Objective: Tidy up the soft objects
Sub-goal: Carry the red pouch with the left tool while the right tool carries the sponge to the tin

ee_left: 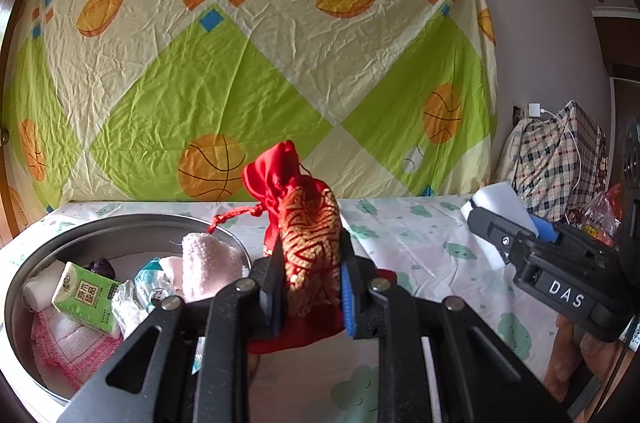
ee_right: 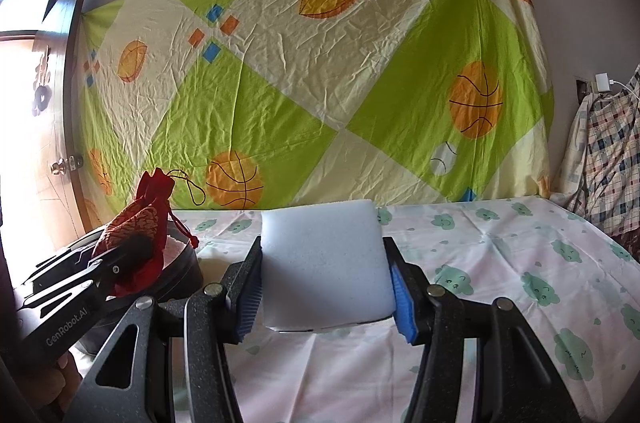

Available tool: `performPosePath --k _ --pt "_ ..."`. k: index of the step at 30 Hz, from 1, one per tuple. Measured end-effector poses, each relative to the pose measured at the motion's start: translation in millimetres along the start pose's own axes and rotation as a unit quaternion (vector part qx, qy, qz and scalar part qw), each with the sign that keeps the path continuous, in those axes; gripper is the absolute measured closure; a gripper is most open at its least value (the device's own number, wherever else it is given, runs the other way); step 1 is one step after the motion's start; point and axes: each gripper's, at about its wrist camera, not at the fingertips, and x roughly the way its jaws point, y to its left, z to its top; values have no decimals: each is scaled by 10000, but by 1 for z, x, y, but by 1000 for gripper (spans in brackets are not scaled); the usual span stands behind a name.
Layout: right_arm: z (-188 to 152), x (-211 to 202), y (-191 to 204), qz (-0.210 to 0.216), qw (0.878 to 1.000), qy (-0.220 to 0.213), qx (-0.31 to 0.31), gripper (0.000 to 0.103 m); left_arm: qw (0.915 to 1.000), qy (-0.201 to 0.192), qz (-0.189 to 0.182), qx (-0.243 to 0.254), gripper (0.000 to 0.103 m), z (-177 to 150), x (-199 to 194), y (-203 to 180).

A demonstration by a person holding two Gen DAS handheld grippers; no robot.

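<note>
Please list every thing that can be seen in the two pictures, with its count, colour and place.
drawstring pouch: one, red with gold pattern, between the left fingers
foam block: one, white, between the right fingers
metal basin: one, grey, on the bed, left side
tissue pack: one, green and white, inside the basin
fluffy cloth: one, pale pink, inside the basin
bedsheet: one, white with green clouds, under everything
hanging sheet: one, green and cream with orange balls, on the wall
checked bag: one, multicoloured, far right
left gripper: one, black, shut on the pouch
right gripper: one, black, shut on the foam
</note>
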Motion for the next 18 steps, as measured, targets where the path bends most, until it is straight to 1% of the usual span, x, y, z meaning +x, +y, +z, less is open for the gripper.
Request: performPosePath --k 18 --pt "-2 2 32 315 9994 -63 -114 46 9997 -104 129 -194 83 -2 -13 24"
